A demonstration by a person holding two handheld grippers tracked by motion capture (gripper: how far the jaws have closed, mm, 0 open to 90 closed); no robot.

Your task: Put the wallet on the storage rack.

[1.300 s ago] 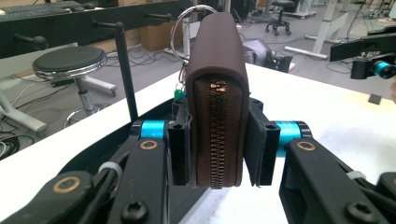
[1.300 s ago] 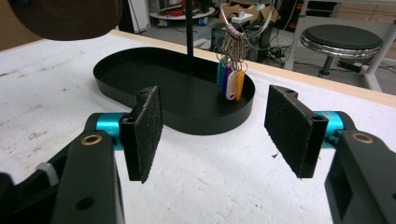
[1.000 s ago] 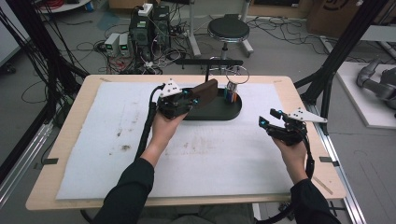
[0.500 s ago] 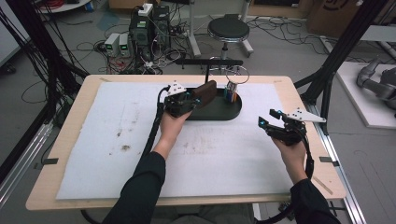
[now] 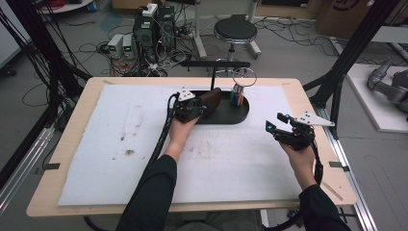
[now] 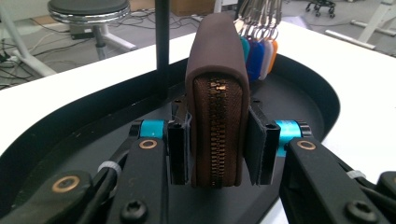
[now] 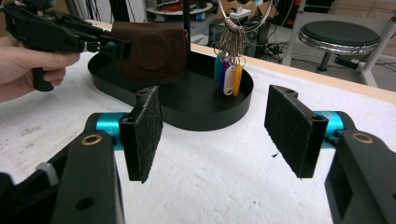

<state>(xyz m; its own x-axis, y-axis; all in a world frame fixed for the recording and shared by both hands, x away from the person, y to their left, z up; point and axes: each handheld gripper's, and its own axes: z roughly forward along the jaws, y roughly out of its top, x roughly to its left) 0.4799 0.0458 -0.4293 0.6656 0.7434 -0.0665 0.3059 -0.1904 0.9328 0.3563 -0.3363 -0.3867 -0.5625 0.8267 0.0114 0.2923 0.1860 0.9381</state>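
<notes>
The right gripper (image 5: 278, 122) hangs idle over the white padded mat (image 5: 120, 159) near the table's right edge, jaws spread wide with nothing between the pads (image 7: 144, 130); parked there, it leaves the approach to the tray free and has bare mat all around it

Farther in, the left gripper (image 6: 217, 144) is clamped on the brown leather zip-around wallet (image 6: 215, 93), pads pressing both flat faces so the wallet stands on its narrow edge, zipper facing the camera. Holding it upright this way probably lets it go down into the shallow black oval tray (image 5: 240, 115) without fouling the rim. The wallet sits over the tray's left half, low over or at the floor; whether it touches I cannot tell

Just behind it rises the thin black upright post (image 6: 162, 46) of the stand, and to the right, close by, hangs the bunch of coloured plastic key tags on metal rings (image 5: 236, 94). Room is tight there, with more tray floor open on the left side. Beyond lies the wooden table's (image 5: 192, 81) far edge
</notes>
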